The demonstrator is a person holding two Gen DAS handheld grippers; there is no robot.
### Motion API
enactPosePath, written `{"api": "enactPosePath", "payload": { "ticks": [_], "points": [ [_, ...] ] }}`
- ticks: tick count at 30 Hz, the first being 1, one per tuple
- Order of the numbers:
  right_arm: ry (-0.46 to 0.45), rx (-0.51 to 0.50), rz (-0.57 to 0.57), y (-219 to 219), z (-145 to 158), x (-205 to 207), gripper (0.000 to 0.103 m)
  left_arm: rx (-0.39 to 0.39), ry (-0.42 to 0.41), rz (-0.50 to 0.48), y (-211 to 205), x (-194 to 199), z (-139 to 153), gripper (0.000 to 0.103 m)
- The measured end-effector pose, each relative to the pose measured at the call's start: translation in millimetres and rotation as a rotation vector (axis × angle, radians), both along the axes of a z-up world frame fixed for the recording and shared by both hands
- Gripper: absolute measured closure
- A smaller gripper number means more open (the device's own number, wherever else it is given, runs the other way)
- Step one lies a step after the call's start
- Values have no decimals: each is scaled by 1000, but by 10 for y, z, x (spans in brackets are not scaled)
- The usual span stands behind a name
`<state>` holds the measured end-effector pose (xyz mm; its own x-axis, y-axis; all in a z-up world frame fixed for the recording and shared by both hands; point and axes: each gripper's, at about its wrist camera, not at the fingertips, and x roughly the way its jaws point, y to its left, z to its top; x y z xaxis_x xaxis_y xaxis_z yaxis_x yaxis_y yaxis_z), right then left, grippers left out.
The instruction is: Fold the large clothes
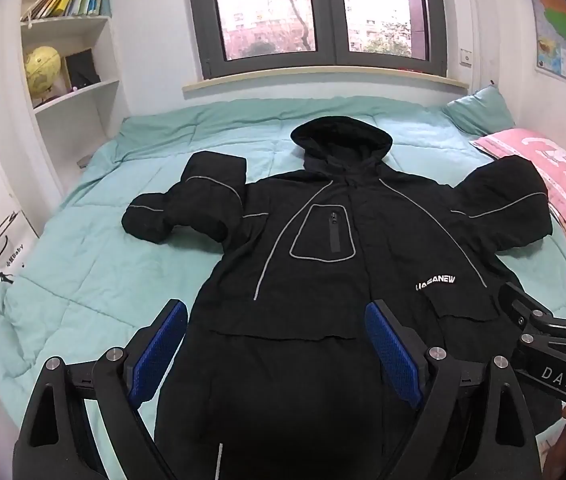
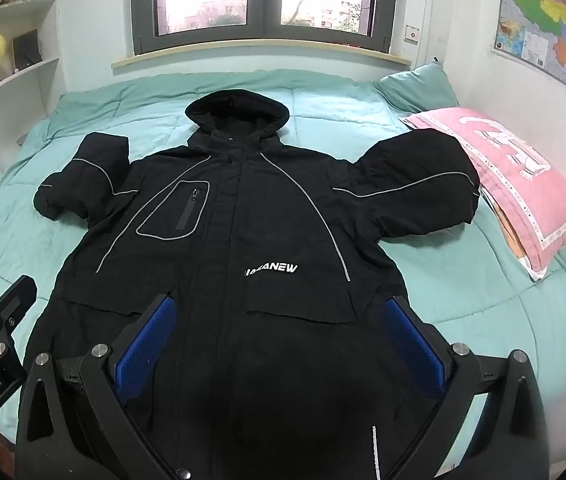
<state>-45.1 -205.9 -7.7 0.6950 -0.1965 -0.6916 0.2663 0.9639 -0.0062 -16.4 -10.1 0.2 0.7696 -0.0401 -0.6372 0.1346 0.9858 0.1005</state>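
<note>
Quilted teal bedspread (image 1: 83,264), puffy black hooded jacket (image 1: 323,240) spread flat, left tongs (image 1: 275,320) and right tongs (image 2: 279,312) apart.

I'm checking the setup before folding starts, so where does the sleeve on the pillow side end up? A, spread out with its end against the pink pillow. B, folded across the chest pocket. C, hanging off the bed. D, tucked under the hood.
A: the sleeve lies spread sideways on the bed, its end reaching the pink pillow.

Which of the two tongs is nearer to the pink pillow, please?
The right. The right tongs hang open over the jacket's lower front, on the side where the pink pillow lies; the left tongs, also open, are farther from it.
</note>
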Motion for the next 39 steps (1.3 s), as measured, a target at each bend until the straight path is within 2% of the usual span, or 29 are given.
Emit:
{"api": "enactPosePath", "payload": {
  "ticks": [39],
  "points": [
    [16, 23, 9, 57, 4, -7, 0, -6, 25, -7, -27, 37, -34, 12]
  ]
}}
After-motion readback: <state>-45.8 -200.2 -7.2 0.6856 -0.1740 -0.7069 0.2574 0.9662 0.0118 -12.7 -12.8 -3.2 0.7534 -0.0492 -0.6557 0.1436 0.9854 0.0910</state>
